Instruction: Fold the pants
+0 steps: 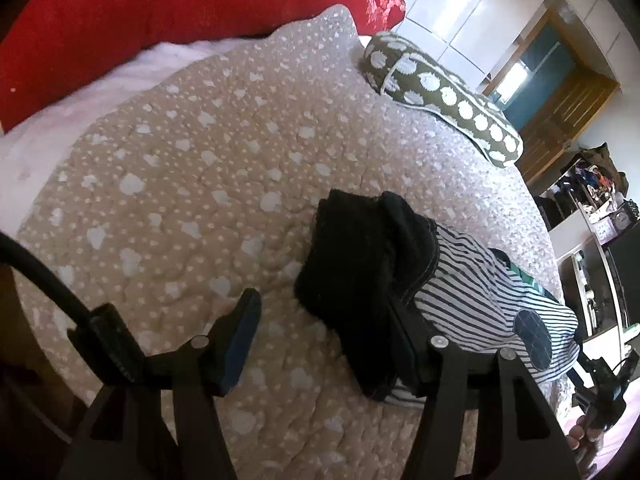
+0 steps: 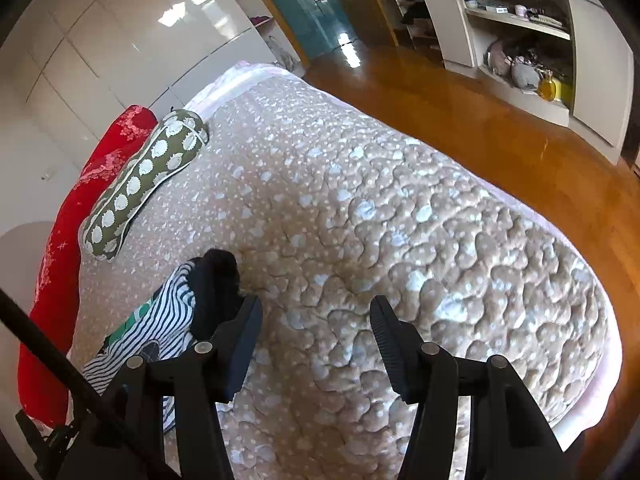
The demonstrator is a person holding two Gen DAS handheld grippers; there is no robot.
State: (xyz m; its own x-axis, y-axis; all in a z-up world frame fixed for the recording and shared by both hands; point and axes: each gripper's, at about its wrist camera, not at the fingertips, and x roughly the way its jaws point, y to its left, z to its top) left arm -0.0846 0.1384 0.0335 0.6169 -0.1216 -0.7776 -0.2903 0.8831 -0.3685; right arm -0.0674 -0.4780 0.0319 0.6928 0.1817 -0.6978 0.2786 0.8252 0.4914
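While you look through the left wrist view, your left gripper (image 1: 320, 344) sits with jaws spread wide over the beige quilted bedspread with white spots (image 1: 192, 184), gripping nothing. Its right finger is right up against the folded black pants (image 1: 356, 264), which lie partly on a navy-and-white striped garment (image 1: 492, 304). Further back are an olive bolster pillow with white dots (image 1: 444, 96) and a red blanket (image 1: 160, 12).

Right wrist view: your right gripper (image 2: 316, 344) is open too, over bare quilt, pants (image 2: 214, 292) just left of it. No readable writing anywhere.
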